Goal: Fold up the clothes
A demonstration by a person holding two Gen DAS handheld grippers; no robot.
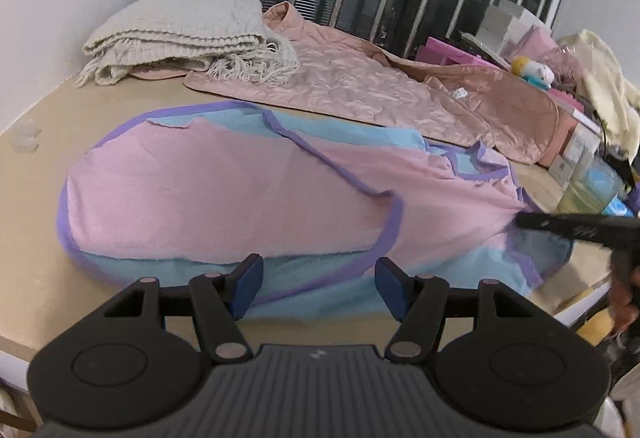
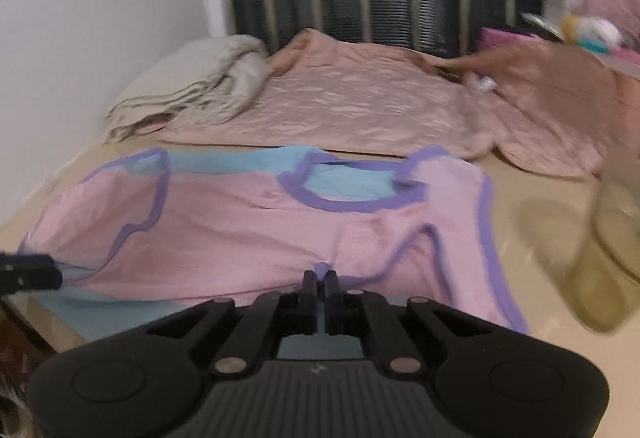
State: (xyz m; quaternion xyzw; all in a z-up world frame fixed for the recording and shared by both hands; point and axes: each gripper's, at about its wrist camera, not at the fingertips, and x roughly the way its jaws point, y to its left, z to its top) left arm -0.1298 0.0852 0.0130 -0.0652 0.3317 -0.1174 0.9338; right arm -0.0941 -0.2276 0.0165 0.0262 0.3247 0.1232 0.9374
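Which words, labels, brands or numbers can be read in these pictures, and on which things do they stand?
No text can be read.
Small embossed logo mark on the left hand-held gripper body: a symbol, no letters.
White care tag on the quilted pink jacket: print too small to read.
Boxes at the table's right edge: markings too blurred to read.
The pink and blue garment shows no print.
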